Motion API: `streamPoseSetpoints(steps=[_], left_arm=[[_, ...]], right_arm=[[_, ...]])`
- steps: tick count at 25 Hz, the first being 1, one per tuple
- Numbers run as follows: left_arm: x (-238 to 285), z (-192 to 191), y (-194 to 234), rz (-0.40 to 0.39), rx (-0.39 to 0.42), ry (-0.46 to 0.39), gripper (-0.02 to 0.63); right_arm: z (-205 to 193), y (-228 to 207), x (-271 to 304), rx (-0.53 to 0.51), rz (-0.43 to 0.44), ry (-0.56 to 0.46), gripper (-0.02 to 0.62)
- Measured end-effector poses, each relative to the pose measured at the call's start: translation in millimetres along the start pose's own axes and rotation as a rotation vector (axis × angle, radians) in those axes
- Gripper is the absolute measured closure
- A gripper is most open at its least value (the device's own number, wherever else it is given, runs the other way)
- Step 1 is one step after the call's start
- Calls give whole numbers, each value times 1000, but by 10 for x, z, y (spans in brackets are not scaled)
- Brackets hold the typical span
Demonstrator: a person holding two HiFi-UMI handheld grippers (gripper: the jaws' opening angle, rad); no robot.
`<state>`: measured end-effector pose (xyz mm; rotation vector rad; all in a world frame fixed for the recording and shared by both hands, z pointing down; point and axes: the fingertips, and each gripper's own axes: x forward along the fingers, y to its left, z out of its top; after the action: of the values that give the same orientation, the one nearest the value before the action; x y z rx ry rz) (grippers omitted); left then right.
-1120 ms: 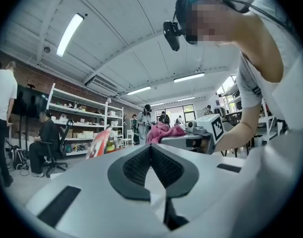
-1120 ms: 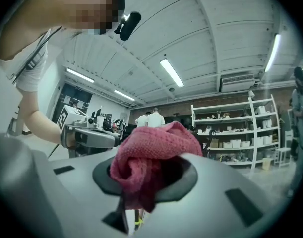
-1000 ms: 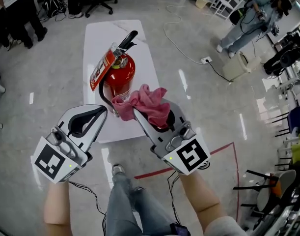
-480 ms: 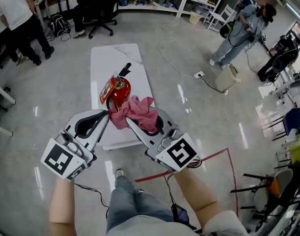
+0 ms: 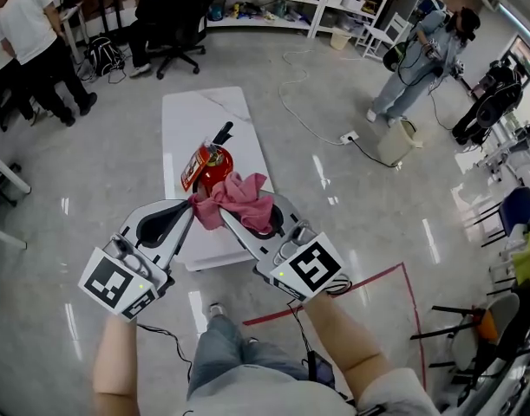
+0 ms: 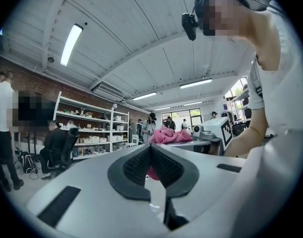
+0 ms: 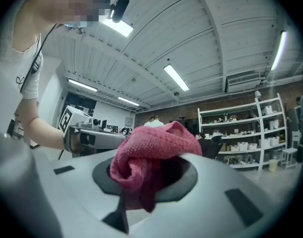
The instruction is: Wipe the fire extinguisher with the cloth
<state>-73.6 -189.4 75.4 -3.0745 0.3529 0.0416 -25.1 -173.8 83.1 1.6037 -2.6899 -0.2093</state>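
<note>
Your right gripper (image 5: 247, 224) is clamped on the pink cloth (image 5: 243, 196). The cloth is bunched into a thick wad over the jaw tips, which I judge gives you a soft pad to press on the metal, so the hard jaws do not scratch it.

The red fire extinguisher (image 5: 211, 165) stands upright on the white desk (image 5: 195, 115), just beyond the cloth and ahead of both grippers. From above, the wad overlaps its lower body, so I cannot tell if they already touch.

Your left gripper (image 5: 188, 208) has its jaws together, with the tips at the left corner of the cloth, just beside the right gripper. I think it is there to steady the cloth.

In the left gripper view a little pink shows between the pads (image 6: 166, 165), but it is hard to say whether a fold is pinched there. Both gripper views look up toward the ceiling, so neither shows the extinguisher. The cloth also hides the right jaw tips.
</note>
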Motion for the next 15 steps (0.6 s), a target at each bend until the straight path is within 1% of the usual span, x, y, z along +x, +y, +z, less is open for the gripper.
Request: streamPoseSetpoints(steps=[3, 9, 15], left_arm=[[7, 18, 31, -3, -2, -6, 596], [72, 92, -81, -7, -2, -9, 597], [23, 40, 30, -4, -2, -10, 596]], right_arm=[[11, 15, 30, -5, 0, 5, 490], [91, -7, -81, -7, 1, 1, 491], [64, 0, 21, -9, 0, -6, 491]])
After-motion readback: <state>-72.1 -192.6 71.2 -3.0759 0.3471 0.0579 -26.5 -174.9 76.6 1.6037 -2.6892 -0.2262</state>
